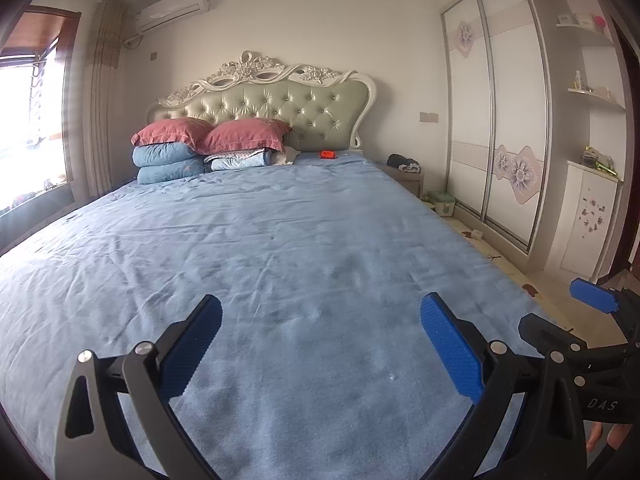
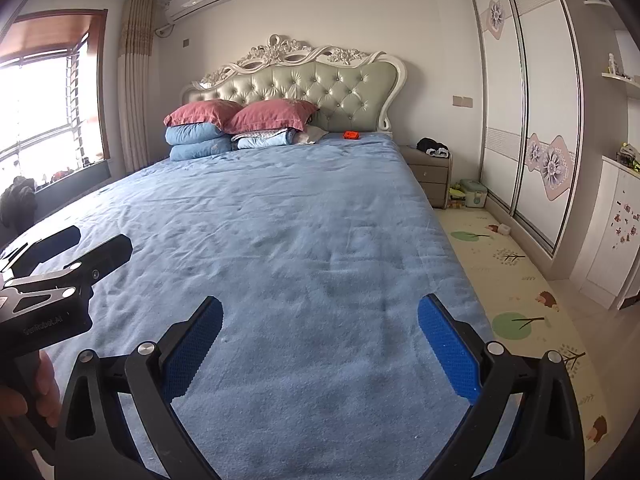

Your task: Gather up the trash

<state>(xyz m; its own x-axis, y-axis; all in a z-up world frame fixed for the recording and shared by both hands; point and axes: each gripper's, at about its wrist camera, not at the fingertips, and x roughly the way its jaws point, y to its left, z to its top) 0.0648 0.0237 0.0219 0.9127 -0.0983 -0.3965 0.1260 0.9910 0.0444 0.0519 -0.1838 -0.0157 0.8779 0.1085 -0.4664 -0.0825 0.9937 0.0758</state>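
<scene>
Blue bedsheet (image 1: 280, 240) bare below, wardrobe (image 1: 496, 120) right, both grippers' jaws wide apart, empty.

Left gripper (image 1: 320, 344), right gripper (image 2: 320, 344): black linkage arms, silver pivot screws, blue textured pads (image 2: 450, 356) — white "DAS" and "GenRobot.AI" lettering on the bodies — bare-skinned hand (image 2: 24, 392) on handle.

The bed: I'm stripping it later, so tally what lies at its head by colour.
Pink pillows: 2
Blue folded quilts in the left stack: 2
Light blue folded blanket: 1
Small orange item: 1
Total: 6
</scene>
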